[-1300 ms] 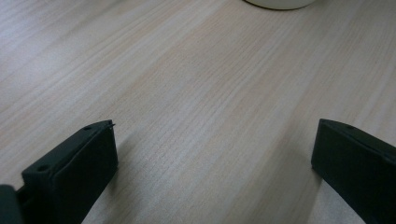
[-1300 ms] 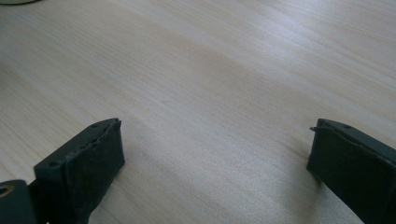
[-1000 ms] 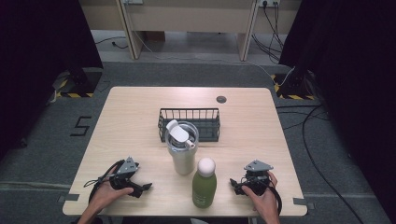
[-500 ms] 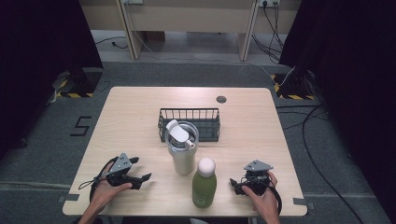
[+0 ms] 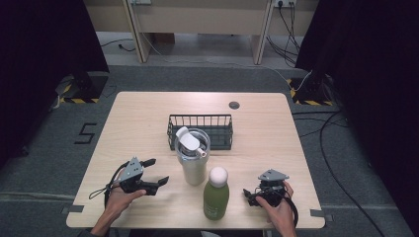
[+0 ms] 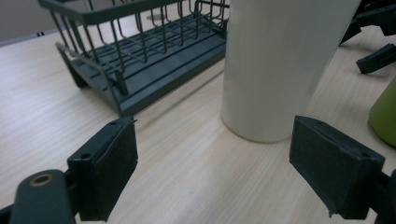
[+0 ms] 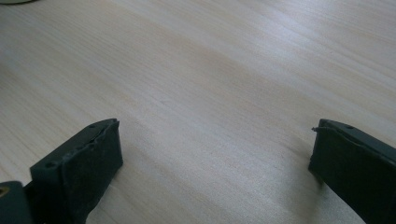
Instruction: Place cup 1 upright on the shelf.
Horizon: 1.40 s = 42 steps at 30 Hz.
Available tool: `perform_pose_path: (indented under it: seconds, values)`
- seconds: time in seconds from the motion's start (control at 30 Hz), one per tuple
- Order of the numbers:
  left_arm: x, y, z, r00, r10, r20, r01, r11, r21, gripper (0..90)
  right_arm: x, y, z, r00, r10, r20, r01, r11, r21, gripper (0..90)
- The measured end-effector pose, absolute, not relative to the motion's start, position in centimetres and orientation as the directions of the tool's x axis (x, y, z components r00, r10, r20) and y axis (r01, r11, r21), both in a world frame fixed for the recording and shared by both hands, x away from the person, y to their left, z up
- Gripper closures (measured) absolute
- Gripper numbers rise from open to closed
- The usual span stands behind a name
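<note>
So the tumbler (image 5: 193, 160) sits mid-table (image 5: 276, 128). The wire basket (image 5: 200, 130) is right behind the tumbler, the bottle (image 5: 217, 193) just in front and a bit right of it. The left gripper (image 5: 154, 174) is off to the tumbler's left, the right gripper (image 5: 251, 196) further right, past the bottle.

Tall cream tumbler (image 5: 193, 160) with white lid, upright at mid-table, just before the wire basket (image 5: 200, 129)
</note>
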State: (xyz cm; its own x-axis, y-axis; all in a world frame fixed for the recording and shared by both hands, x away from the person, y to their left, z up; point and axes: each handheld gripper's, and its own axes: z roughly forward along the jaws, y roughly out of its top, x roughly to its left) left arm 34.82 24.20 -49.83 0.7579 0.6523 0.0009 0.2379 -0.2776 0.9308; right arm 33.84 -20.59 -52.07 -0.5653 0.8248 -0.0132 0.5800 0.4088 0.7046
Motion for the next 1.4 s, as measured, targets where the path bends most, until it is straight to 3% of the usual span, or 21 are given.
perform_pose_path:
  seconds: [0.9, 1.4]
  values:
    - [36.6, 18.6, -49.6, 0.840, 0.542, 0.013, 0.140, -0.240, 0.960, 14.8, 33.8, -20.5, -52.1, -0.566, 0.824, -0.011, 0.582, 0.409, 0.703, 2.2]
    - [37.3, 16.1, -50.0, 0.843, 0.537, 0.036, 0.102, -0.224, 0.969, 10.9, 33.8, -20.5, -52.1, -0.572, 0.820, -0.016, 0.576, 0.415, 0.704, 2.2]
